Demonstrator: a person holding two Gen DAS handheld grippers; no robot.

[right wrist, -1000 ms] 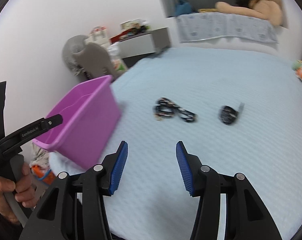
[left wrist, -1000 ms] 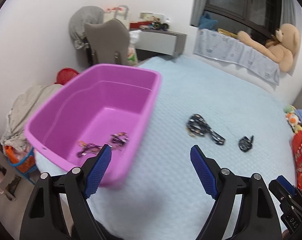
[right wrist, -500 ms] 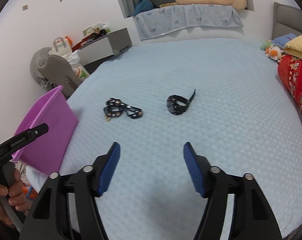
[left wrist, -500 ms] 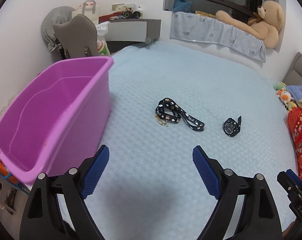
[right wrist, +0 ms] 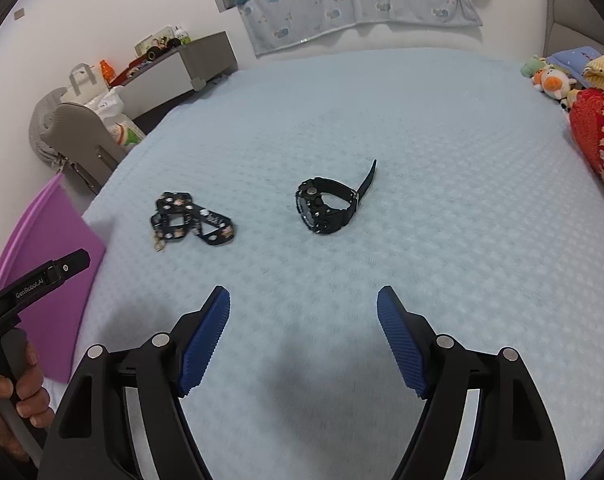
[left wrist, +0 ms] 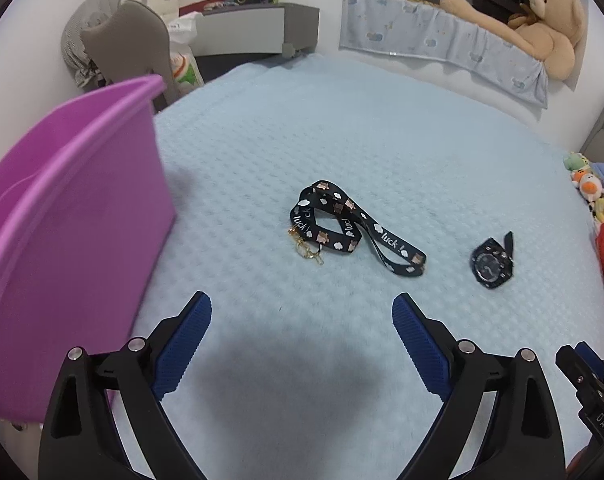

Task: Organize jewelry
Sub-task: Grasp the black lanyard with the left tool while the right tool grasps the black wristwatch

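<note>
A black patterned lanyard (left wrist: 350, 228) with a gold clasp lies on the light blue bed cover (left wrist: 382, 140); it also shows in the right wrist view (right wrist: 192, 220). A black wristwatch (left wrist: 492, 262) lies to its right, also in the right wrist view (right wrist: 328, 202). A purple plastic bin (left wrist: 70, 232) stands at the bed's left edge (right wrist: 46, 264). My left gripper (left wrist: 302, 312) is open and empty, just short of the lanyard. My right gripper (right wrist: 302, 308) is open and empty, short of the watch.
A grey chair (left wrist: 138, 52) and a desk (left wrist: 254, 28) stand beyond the bed's far left. A teddy bear (left wrist: 542, 28) lies on the window ledge. Small plush toys (right wrist: 550, 80) and a red quilt (right wrist: 602, 140) sit at the bed's right edge.
Both grippers have swung right, away from the purple bin, and moved toward the lanyard and watch. The right gripper's jaws have opened wider. The bin's inside is out of view now.
</note>
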